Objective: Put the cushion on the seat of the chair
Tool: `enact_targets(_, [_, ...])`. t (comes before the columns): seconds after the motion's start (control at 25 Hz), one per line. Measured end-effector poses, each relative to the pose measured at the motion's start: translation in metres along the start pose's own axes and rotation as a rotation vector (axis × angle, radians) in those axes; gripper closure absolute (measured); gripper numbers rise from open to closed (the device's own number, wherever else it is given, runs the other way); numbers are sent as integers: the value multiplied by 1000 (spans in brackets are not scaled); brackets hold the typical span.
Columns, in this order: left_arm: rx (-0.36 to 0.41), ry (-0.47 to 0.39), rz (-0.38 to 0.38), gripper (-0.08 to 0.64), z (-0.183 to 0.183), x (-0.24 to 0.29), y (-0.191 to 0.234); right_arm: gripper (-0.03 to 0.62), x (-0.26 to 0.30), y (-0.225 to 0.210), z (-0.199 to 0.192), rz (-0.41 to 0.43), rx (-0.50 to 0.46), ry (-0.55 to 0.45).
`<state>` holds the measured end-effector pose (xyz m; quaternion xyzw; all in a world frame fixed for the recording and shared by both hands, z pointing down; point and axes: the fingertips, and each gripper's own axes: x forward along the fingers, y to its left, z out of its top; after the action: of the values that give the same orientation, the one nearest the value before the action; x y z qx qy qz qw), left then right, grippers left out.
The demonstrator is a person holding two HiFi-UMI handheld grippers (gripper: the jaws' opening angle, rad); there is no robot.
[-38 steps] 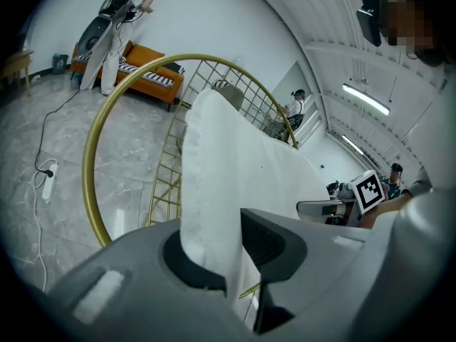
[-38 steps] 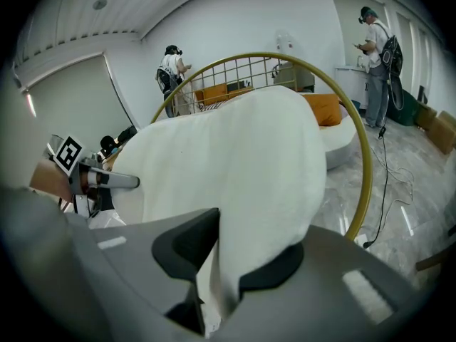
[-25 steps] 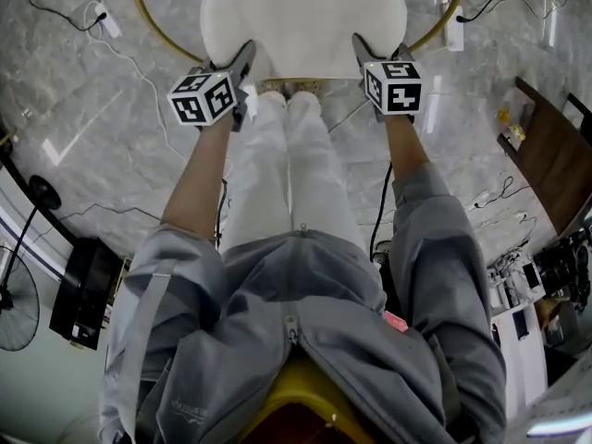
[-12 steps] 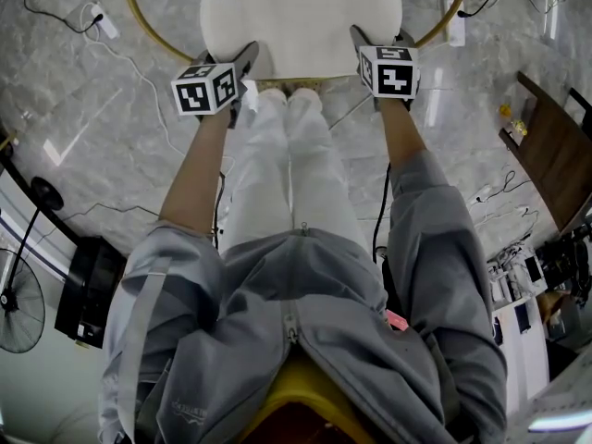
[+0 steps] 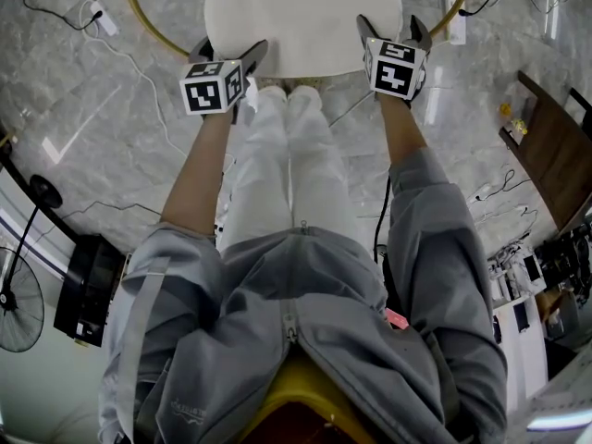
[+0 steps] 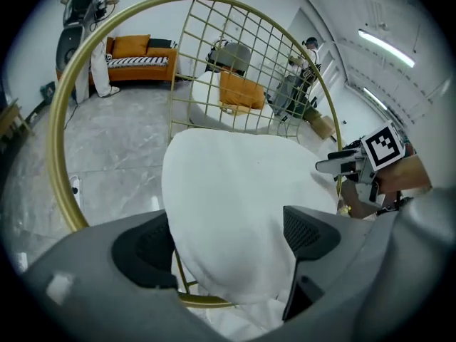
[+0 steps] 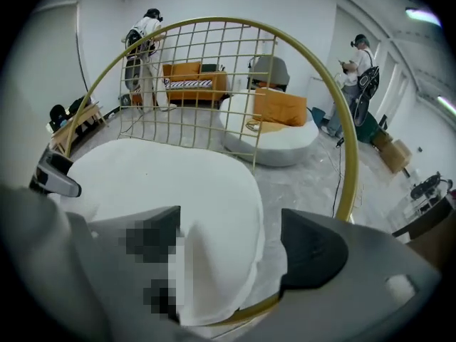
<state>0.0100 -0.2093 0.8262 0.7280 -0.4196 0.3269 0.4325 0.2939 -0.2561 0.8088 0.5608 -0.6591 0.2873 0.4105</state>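
A white cushion (image 5: 301, 12) lies on the seat of the gold wire-frame chair (image 5: 141, 15) in front of my knees. My left gripper (image 5: 228, 54) is at the cushion's near left corner and my right gripper (image 5: 393, 30) at its near right corner. Both sets of jaws are opening and stand wide. In the left gripper view the cushion's (image 6: 235, 198) edge lies between the spread jaws of that gripper (image 6: 228, 244), and the pads do not squeeze it. The right gripper view shows the same: the cushion (image 7: 164, 191) sits loose between that gripper's (image 7: 231, 251) jaws.
Cables (image 5: 120, 54) trail over the marble floor on both sides of the chair. A fan (image 5: 18, 308) and a black box (image 5: 83, 294) stand at the left, a wooden table (image 5: 555, 160) at the right. Behind the chair are an orange sofa (image 6: 139, 52), a round seat (image 7: 274, 130) and people.
Both grippers' jaws have spread wide from a narrow grip on the cushion's near corners. The right gripper has shifted slightly forward. The cushion stays on the seat.
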Motion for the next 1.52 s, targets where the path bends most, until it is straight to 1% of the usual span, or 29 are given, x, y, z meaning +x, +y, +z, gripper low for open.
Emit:
enact_targets(0.12, [66,1,47,81,-1,-8,3,155,-7,-5,6,-23,11,-32])
enact_targets(0.2, [79,-22,100,81,1,-17,8,165,-12,-8,7,-35,23,-50])
enact_targets(0.32, [71,-74,195,83,6,-35,22,226,-23,-6,10,-35,29,-81])
enact_targets(0.36, [68,-93,212,88,7,-42,25,251,-26,-4,11,-27,30,-88])
enact_targets(0.4, [66,-115,219,108,10,-49,25,295,-30,-2,12,-17,29,-94])
enact_targets(0.44, [66,-139,218,161,12,-56,24,352,-35,2,13,-7,26,-100])
enact_targets(0.52, [77,-195,209,314,20,-71,16,470,-48,8,17,15,21,-114])
enact_targets(0.56, [87,-224,203,376,26,-78,11,513,-56,10,20,25,21,-125])
enact_targets(0.6, [98,-250,197,424,32,-85,5,569,-64,13,24,34,24,-136])
enact_targets(0.64, [107,-272,190,474,38,-92,-2,592,-73,16,27,43,27,-143])
enact_targets(0.72, [124,-306,176,542,49,-108,-15,592,-92,25,31,61,34,-140])
enact_targets(0.84, [147,-348,152,552,65,-137,-38,592,-125,38,38,75,41,-146])
enact_targets(0.96, [163,-393,117,552,81,-164,-63,592,-158,43,53,82,48,-185])
enact_targets(1.16, [188,-476,86,554,104,-221,-101,592,-225,39,85,63,53,-292])
enact_targets(1.24, [195,-527,80,554,116,-248,-117,592,-257,33,103,46,48,-355])
enact_targets(1.4, [243,-608,64,554,133,-305,-147,592,-324,32,130,33,42,-465])
enact_targets(1.52, [279,-695,46,554,162,-337,-168,592,-363,28,160,27,39,-563])
